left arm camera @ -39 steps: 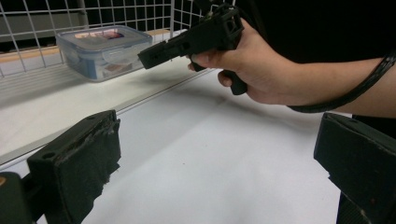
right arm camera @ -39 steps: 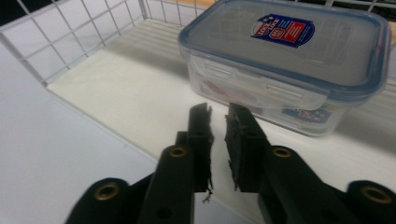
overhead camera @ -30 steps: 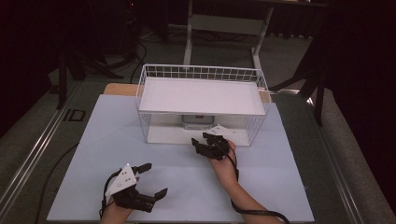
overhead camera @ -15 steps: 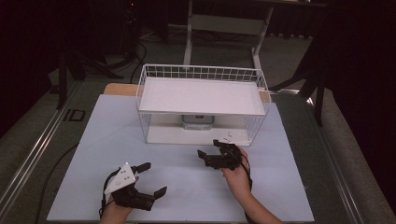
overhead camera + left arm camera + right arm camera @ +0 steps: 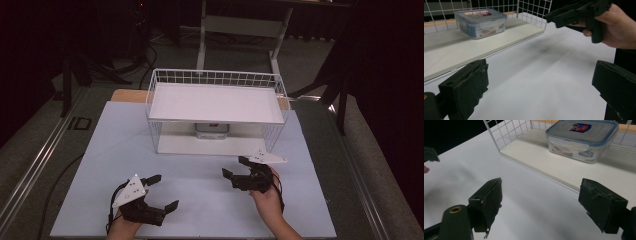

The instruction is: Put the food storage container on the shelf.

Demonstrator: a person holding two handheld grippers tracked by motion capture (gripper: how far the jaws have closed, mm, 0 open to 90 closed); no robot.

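Note:
A clear plastic food box with a blue-rimmed lid point(image 5: 212, 130) point(image 5: 481, 22) point(image 5: 582, 138) sits on the lower shelf of a white wire rack point(image 5: 216, 102), under its upper shelf. My left gripper point(image 5: 161, 192) rests open near the table's front left, nothing between its jaws. My right gripper point(image 5: 234, 168) is open in front of the rack, to the right of centre, held by a hand point(image 5: 267, 195), jaws empty. The left gripper view shows that right gripper point(image 5: 579, 11) at upper right.
A white sheet point(image 5: 200, 200) covers the table between the grippers and the rack. The lower shelf board point(image 5: 564, 170) lies at table height with an open front. Dark floor, stands and cables lie behind and beside the table.
The right gripper has drawn back from the rack's front toward the person and a little rightward, still open. The left gripper has stayed put.

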